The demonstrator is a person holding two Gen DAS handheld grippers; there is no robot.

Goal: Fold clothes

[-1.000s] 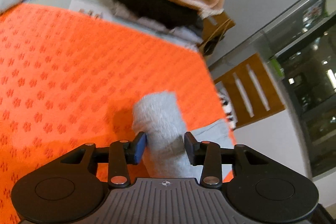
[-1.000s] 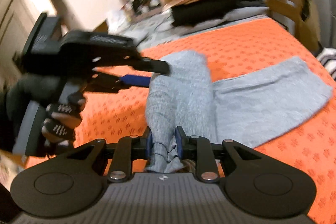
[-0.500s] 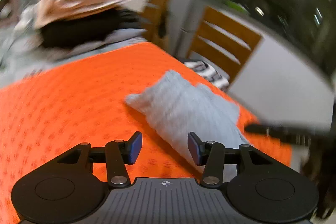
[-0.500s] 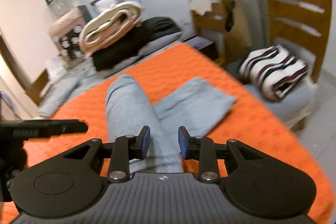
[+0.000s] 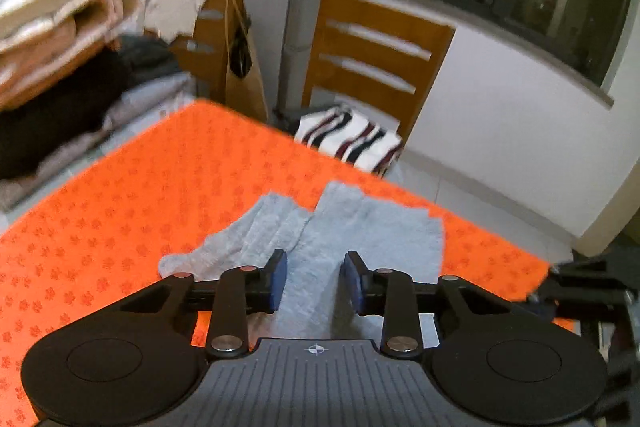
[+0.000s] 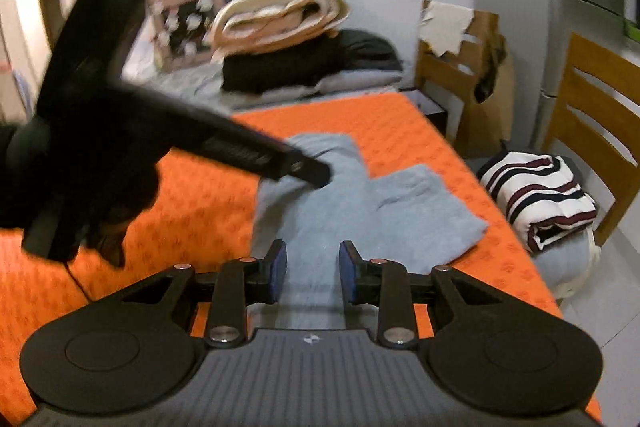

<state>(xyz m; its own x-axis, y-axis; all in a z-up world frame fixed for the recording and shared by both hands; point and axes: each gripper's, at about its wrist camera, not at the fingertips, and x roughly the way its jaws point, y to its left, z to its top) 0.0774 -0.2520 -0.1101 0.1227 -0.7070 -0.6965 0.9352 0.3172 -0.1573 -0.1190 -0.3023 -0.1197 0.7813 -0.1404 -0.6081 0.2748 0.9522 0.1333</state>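
You hold two grippers over one grey garment (image 5: pixel 360 239) on the orange bedspread (image 5: pixel 120 211). Your left gripper (image 5: pixel 314 281) is closing, its jaws part open and gripping nothing, having let go the fold held a second ago. Your right gripper (image 6: pixel 312 273) now stands part open too, straddling cloth unpinched.

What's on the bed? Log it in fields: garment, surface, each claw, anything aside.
garment: grey garment, lying on the bedspread
surface: orange bedspread
left claw: jaws closing, grey cloth between the pads, not pinched
right claw: jaws apart over the garment's near end
aside: striped garment, folded, on a wooden chair
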